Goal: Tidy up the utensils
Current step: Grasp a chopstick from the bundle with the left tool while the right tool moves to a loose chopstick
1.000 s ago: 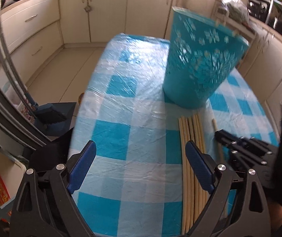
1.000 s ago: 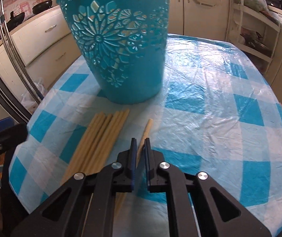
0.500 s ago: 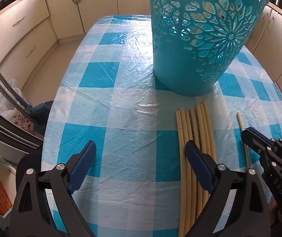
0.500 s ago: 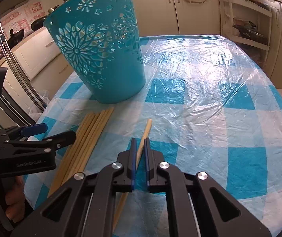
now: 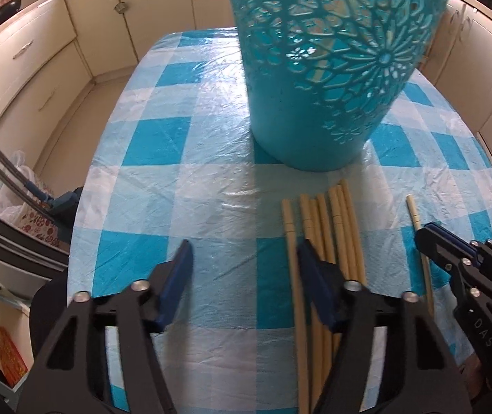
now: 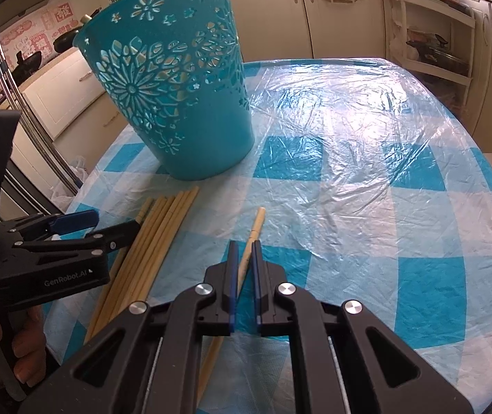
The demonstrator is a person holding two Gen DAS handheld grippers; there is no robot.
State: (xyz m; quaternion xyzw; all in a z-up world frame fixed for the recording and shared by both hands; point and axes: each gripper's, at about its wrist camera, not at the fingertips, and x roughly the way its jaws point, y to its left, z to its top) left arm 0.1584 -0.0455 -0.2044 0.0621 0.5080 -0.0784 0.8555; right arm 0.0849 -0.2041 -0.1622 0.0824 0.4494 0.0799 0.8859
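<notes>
Right gripper clamps one pale wooden chopstick.
Left gripper, empty, is closing beside the bundle of chopsticks; centre it first.

The left gripper has moved forward and lower toward the bundle of chopsticks, so the blue basket now fills more of its view. Its fingers, wide apart a second ago, are closing; the leftmost chopstick of the bundle now lies between them, not yet pressed.
</notes>
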